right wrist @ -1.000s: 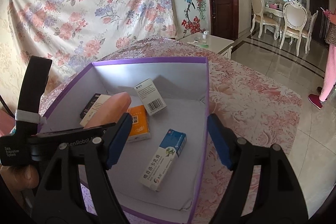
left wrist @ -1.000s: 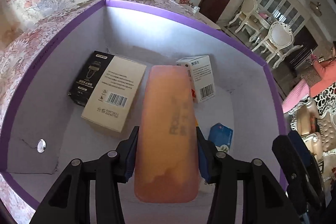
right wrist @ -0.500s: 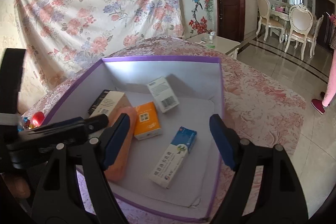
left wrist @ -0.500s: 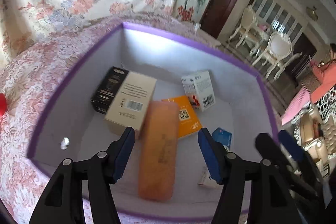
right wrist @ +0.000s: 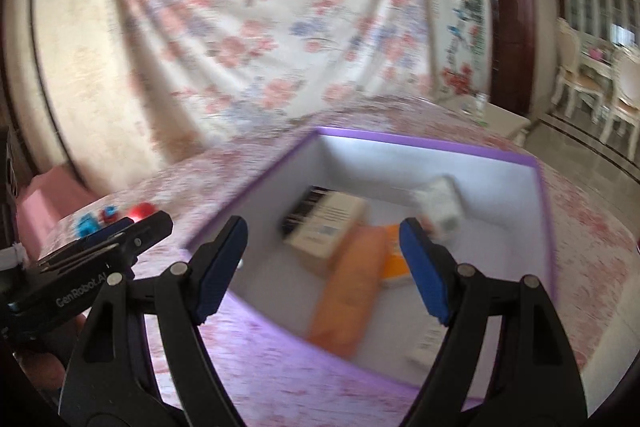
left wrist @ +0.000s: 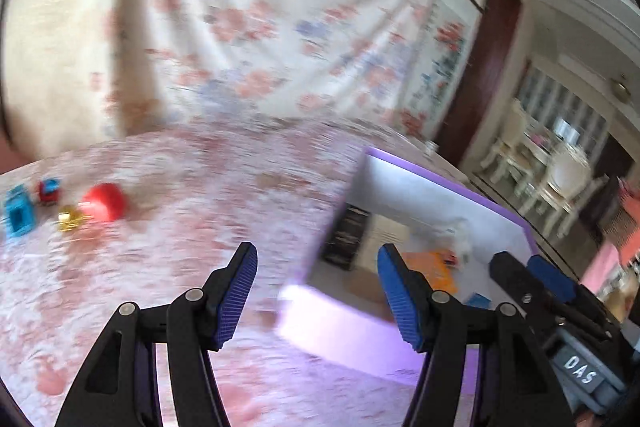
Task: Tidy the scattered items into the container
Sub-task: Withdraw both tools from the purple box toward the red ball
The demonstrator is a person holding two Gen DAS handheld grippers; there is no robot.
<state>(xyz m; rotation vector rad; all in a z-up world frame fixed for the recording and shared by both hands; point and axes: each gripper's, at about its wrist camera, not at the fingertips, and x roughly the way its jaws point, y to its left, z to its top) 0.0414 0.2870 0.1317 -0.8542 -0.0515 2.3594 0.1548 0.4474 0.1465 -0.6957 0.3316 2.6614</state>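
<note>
The purple box (right wrist: 500, 157) sits on the floral-clothed table (right wrist: 592, 247), its white inside open to view; in the right wrist view it holds, as far as the blur allows a count, one long orange pack (right wrist: 348, 291) lying lengthwise near the front wall, one beige-and-black carton (right wrist: 324, 227) touching the pack's left side, one flat orange carton (right wrist: 394, 267) partly under the pack's right edge, one small white carton (right wrist: 438, 205) against the far wall, and one pale carton (right wrist: 430, 341) mostly hidden behind the right finger; five things in all, though the last is too smeared to name.

The left wrist view shows the same box (left wrist: 440, 187) from its left corner, with the black end of the beige carton (left wrist: 346, 239), the orange carton (left wrist: 434, 267) and a scrap of blue (left wrist: 478, 301) visible inside.

Four small items lie loose on the table well apart from the box: a red one (left wrist: 105, 202), a gold one (left wrist: 69, 219) touching it, a smaller red-and-blue one (left wrist: 49, 190), and a blue one (left wrist: 18, 215) at the far left.

The left gripper (left wrist: 318, 297) hangs released over the cloth beside the box's near-left corner, nothing between its blue pads (left wrist: 236, 293); the right gripper (right wrist: 324, 273) is likewise spread wide and empty above the box's front wall; each gripper shows at the edge of the other's view.
</note>
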